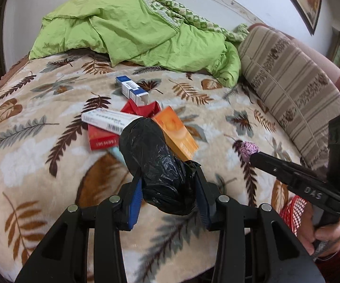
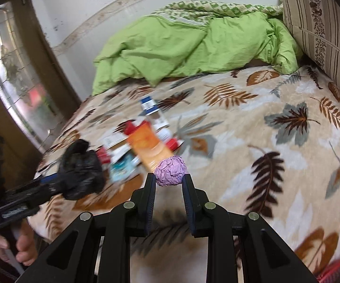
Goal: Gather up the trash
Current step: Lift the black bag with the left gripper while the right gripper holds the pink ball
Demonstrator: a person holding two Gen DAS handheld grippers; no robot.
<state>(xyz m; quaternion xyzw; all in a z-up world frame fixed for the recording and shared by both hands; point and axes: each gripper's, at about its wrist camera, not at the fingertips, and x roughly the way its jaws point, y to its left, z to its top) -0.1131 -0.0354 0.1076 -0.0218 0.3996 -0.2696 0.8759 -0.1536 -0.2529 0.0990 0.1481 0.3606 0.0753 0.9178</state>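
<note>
My left gripper (image 1: 167, 174) is shut on a crumpled black plastic bag (image 1: 153, 165) and holds it above the bed; it also shows in the right wrist view (image 2: 80, 172). My right gripper (image 2: 168, 179) is shut on a crumpled purple paper ball (image 2: 170, 170), which also shows at its tip in the left wrist view (image 1: 248, 150). On the leaf-patterned blanket (image 1: 40, 165) lies a pile of empty boxes: an orange box (image 1: 177, 134), a red box (image 1: 104, 139), a white box (image 1: 108, 119) and a blue-and-white box (image 1: 132, 89).
A rumpled green duvet (image 1: 134, 30) lies at the far side of the bed. A striped pillow (image 1: 292, 87) lies along the right edge. A window with a dark frame (image 2: 11, 70) is to the left of the bed.
</note>
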